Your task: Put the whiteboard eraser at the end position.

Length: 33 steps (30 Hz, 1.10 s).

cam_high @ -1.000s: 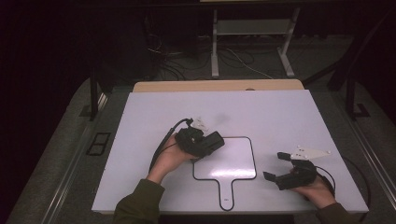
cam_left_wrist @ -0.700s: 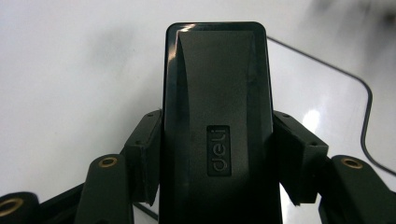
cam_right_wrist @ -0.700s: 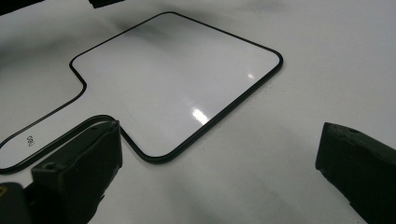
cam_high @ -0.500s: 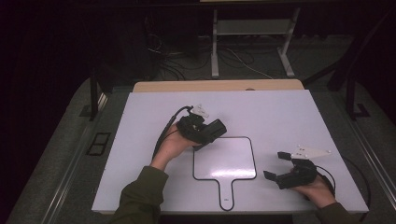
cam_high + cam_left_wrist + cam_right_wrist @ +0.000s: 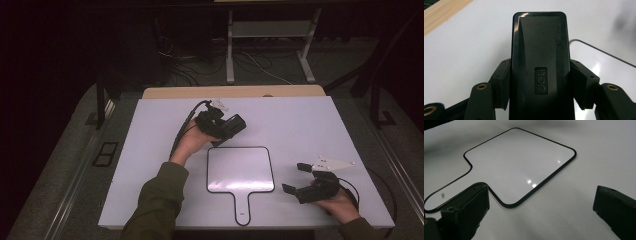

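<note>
White table (image 5: 310, 125), metal stand (image 5: 270, 30) behind

The black eraser (image 5: 540, 65) is running off the bottom edge of the left gripper view, so its near end is staying unseen; the left gripper (image 5: 540, 87) is covering both its flanks with its pads; in the high view the eraser (image 5: 231, 126) is showing too small for its moulded lettering to be read; the handled whiteboard (image 5: 516, 162) is losing its handle tip at the right gripper view's left edge, where the right gripper's nearer jaw is overlapping it; the small print there is too tiny to be made out.
</note>
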Motion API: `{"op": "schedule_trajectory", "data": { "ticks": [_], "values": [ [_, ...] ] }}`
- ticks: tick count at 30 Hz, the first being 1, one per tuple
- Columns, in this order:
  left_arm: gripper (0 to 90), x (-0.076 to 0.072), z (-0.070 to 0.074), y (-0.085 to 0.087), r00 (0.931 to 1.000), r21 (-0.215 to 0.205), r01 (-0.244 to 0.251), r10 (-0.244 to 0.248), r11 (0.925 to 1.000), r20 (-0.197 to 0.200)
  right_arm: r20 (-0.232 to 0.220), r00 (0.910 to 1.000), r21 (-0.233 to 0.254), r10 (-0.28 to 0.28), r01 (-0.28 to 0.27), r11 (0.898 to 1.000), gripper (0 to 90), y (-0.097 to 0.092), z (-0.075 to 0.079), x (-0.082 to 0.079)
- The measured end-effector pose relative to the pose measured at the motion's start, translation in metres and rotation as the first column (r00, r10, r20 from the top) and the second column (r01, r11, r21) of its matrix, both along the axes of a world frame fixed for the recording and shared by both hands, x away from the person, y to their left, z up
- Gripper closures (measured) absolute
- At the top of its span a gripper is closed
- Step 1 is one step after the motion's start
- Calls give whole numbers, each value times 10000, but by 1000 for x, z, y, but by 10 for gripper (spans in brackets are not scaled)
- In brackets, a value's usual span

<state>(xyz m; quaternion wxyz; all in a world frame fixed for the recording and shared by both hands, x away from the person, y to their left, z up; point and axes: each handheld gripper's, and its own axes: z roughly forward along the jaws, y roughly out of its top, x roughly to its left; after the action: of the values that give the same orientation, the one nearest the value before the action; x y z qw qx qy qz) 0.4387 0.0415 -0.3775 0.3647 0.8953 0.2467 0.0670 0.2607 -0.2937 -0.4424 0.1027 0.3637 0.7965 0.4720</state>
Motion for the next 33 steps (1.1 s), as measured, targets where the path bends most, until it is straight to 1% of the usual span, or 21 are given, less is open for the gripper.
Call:
{"op": "schedule_trajectory", "data": {
  "ticks": [2,3,5,6,7,9,10,11,12,13,14,15,16,18,22,25,27,30,31,33],
  "values": [
    [394,7,-2,-4,9998,-31,-190,190,9998,-73,-21,10000,-22,37,-37,10000,0,0,0,0],
    [394,13,-3,-5,10000,45,-40,39,10000,58,1,10000,-48,50,-50,10000,0,1,-1,1],
    [393,22,-5,-9,10000,177,-23,23,9998,11,-20,10000,-78,72,-72,9999,0,1,-1,1],
    [393,27,-5,-9,9999,400,138,-138,9991,3,-32,10000,-54,42,-42,10000,0,1,-1,1],
    [393,30,-9,-13,10000,168,-60,62,9998,-65,-25,10000,-50,35,-35,10000,0,0,-1,1],
    [393,37,-13,-18,9999,295,-118,119,9995,-40,-31,10000,-46,11,-12,10000,0,0,-1,1],
    [393,41,-15,-20,9997,184,-240,242,9995,-100,-41,10000,-52,13,-13,10000,0,0,-1,1],
    [393,45,-17,-21,9998,399,-114,120,9991,-157,-27,10000,-54,20,-20,10000,0,0,-1,1],
    [393,48,-19,-24,9997,380,-163,171,9991,-199,-30,10000,-47,19,-19,10000,0,0,-1,1],
    [393,51,-21,-26,9998,526,-114,121,9986,-140,-24,10000,-48,24,-24,10000,0,0,-1,1],
    [393,52,-25,-30,9993,425,-330,337,9986,-171,-7,10000,-60,29,-29,10000,0,0,-1,1],
    [393,55,-27,-31,9996,710,-160,175,9973,-199,-13,10000,-66,36,-36,10000,0,0,-1,1],
    [393,57,-31,-33,9993,632,-230,247,9977,-265,-24,10000,-57,30,-31,10000,0,0,-1,1],
    [393,60,-36,-37,9994,894,-189,212,9958,-256,-19,10000,-47,41,-41,10000,0,0,-1,1],
    [392,65,-42,-43,9990,1209,-226,270,9924,-354,-14,10000,-38,52,-52,10000,0,0,0,0],
    [392,67,-46,-45,9984,1182,-363,411,9923,-389,24,10000,-40,43,-43,10000,0,0,0,0],
    [392,68,-49,-46,9983,1101,-337,387,9933,-437,37,10000,-45,41,-41,10000,0,0,0,0],
    [392,68,-51,-48,9986,1352,-314,370,9903,-389,34,10000,-42,33,-32,10000,0,0,0,0],
    [391,68,-51,-49,9984,1359,-332,392,9902,-415,24,10000,-36,32,-32,10000,0,0,0,0],
    [391,68,-53,-49,9984,1218,-384,431,9918,-362,22,10000,-28,31,-31,10000,0,0,0,0]
  ]
}}
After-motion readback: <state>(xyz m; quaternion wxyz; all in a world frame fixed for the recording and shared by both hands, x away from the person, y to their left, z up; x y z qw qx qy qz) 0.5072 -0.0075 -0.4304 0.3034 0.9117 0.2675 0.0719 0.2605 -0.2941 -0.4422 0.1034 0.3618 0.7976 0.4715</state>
